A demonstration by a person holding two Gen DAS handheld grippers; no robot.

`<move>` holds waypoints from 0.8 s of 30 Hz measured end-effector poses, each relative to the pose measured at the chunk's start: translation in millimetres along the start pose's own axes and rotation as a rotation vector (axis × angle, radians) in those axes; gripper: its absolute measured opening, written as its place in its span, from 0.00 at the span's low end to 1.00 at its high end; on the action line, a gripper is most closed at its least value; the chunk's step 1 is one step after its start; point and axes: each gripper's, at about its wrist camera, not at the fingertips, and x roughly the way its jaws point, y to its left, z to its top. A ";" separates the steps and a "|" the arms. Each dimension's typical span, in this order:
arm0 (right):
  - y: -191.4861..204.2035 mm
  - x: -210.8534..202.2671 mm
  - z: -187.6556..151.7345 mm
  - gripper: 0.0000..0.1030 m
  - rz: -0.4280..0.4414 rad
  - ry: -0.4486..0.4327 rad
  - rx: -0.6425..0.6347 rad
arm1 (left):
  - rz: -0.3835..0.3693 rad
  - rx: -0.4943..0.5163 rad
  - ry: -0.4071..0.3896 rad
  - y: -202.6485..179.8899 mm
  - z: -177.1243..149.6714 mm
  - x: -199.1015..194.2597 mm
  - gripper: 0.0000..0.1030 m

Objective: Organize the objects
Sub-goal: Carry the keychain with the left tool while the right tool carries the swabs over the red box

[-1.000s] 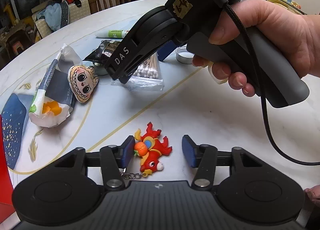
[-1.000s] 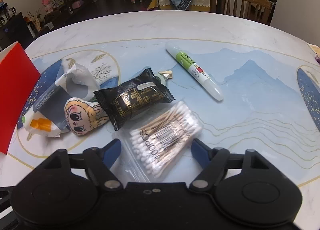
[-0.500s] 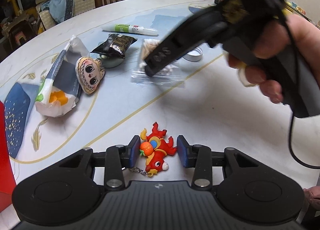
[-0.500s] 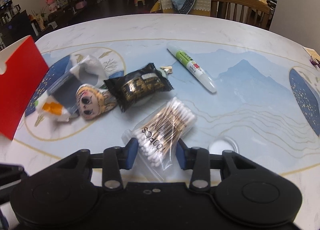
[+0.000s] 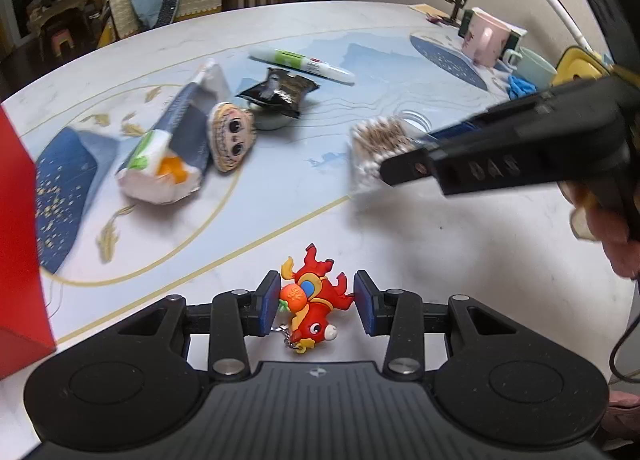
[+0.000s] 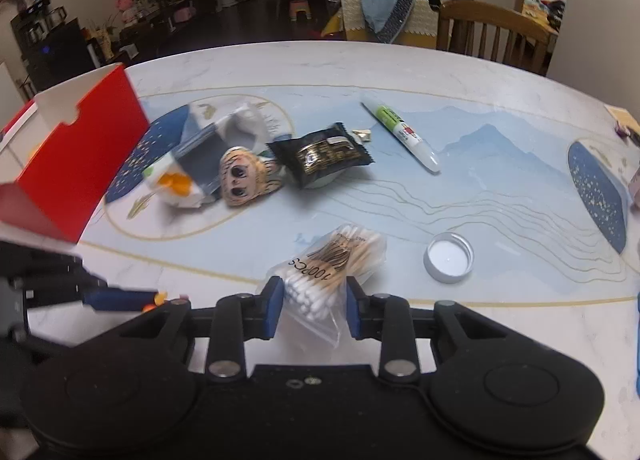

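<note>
while both of my claws are loaded, the 2 things i carry ask for different care. the bag of cotton swabs (image 6: 320,276) sits pinched in my right gripper (image 6: 314,308), its jaws pressed against the sides of the clear pouch, lifted off the table (image 6: 500,131) as far as i can judge. it will be very light and soft — the film is slick and gives under pressure, so the bundle of sticks inside is what i am really gripping, near the white tips at the close end. too gentle and the plastic slides; too hard and the sticks could bend.

my left gripper (image 5: 316,302) is closed on the red fish keychain (image 5: 314,298), blue pads touching its flanks, the small chain dangling toward me. rubbery, i would guess: light, a bit springy, grippy against the pads, not fragile. the broad body is the right place to hold, not the fins or the chain.

further out, the red box (image 6: 76,163) stands open at the left edge of the table — probably where things should go. between it and me lie a white and grey pouch (image 6: 188,163), a cartoon face charm (image 6: 244,175) touching it, a black snack packet (image 6: 320,153) resting on a small round thing i cannot identify, and a green and white pen (image 6: 400,131) beyond. 1 silver lid (image 6: 449,262) lies just right of the swabs.
</note>
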 end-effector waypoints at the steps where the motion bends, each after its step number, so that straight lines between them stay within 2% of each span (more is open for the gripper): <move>1: 2.4 -3.2 -1.1 0.30 0.007 -0.002 -0.001 | 0.001 -0.009 -0.001 1.9 -0.9 -3.1 0.37; 14: 46.9 -48.0 6.7 0.30 0.106 -0.050 -0.041 | -0.022 -0.139 -0.046 36.3 0.8 -49.4 0.37; 24: 82.8 -63.3 30.5 0.30 0.161 -0.100 -0.084 | -0.018 -0.234 -0.144 81.0 6.9 -105.8 0.37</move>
